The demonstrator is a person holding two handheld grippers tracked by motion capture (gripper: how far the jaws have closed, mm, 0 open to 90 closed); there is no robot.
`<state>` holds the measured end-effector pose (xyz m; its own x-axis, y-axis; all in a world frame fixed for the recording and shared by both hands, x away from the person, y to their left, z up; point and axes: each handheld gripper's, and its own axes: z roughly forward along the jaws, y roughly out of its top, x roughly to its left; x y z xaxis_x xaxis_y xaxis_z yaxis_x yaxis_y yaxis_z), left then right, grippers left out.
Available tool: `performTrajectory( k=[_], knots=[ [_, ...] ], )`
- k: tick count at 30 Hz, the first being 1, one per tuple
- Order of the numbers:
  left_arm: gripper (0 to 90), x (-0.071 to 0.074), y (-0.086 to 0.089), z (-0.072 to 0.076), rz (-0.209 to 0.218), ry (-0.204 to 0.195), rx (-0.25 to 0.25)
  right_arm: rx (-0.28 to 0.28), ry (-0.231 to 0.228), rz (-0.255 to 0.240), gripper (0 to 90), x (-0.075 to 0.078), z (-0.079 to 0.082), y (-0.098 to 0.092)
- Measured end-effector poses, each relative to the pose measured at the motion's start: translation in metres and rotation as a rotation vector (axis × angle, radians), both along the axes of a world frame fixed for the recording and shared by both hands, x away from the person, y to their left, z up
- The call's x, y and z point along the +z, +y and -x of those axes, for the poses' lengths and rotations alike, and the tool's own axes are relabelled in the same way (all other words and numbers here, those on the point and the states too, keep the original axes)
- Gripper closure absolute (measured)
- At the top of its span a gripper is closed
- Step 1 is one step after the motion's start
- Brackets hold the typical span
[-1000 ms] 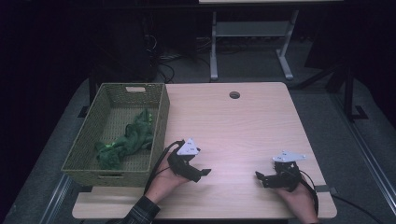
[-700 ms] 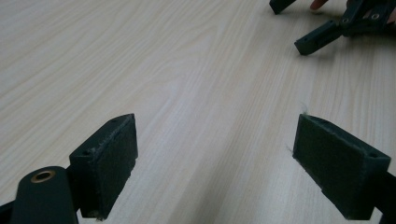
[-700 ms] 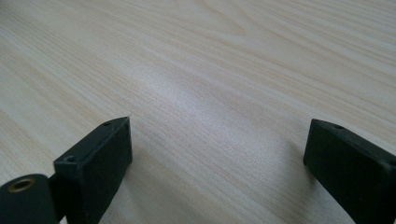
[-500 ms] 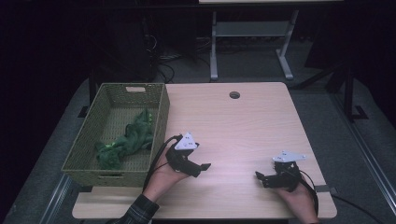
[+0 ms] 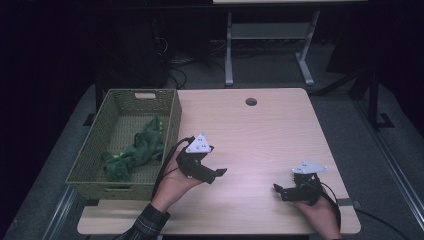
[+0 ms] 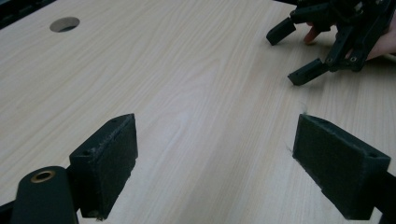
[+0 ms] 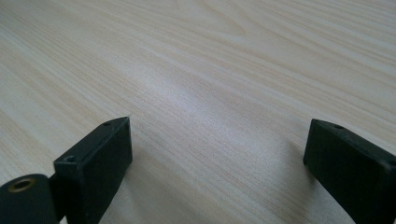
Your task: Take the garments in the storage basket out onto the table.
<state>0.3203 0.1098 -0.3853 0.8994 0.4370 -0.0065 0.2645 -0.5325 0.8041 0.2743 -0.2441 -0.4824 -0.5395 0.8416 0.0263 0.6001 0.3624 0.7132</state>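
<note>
Both jaws spread wide, empty — my left gripper lower centre, right gripper lower right. The green cloth lies in the basket, left of frame. Risk: reaching in, I snag the wicker rim — dragging the basket.

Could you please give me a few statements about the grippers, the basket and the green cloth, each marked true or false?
1. The green cloth lies inside the woven basket. True.
2. The left gripper is shut on the green cloth. False: its jaws stand wide apart over bare table, holding nothing.
3. The right gripper is open. True.
4. The basket stands at the right edge of the table. False: it sits at the table's left side.
5. The table has a round hole near its far edge. True.
6. The two grippers touch each other. False: bare table lies between them.
</note>
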Motion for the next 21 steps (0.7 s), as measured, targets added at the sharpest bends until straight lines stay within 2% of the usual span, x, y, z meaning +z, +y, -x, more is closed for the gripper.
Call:
performTrajectory(
  k=[15,21],
  knots=[
    [13.6,0.021,0.010,-0.012,-0.004,0.021,-0.006,0.000,0.000,0.000,7.3,0.000,0.000,0.000],
    [13.7,0.028,0.019,-0.015,-0.016,0.024,0.014,0.000,0.000,0.000,7.3,0.000,0.000,0.000]
  ],
)
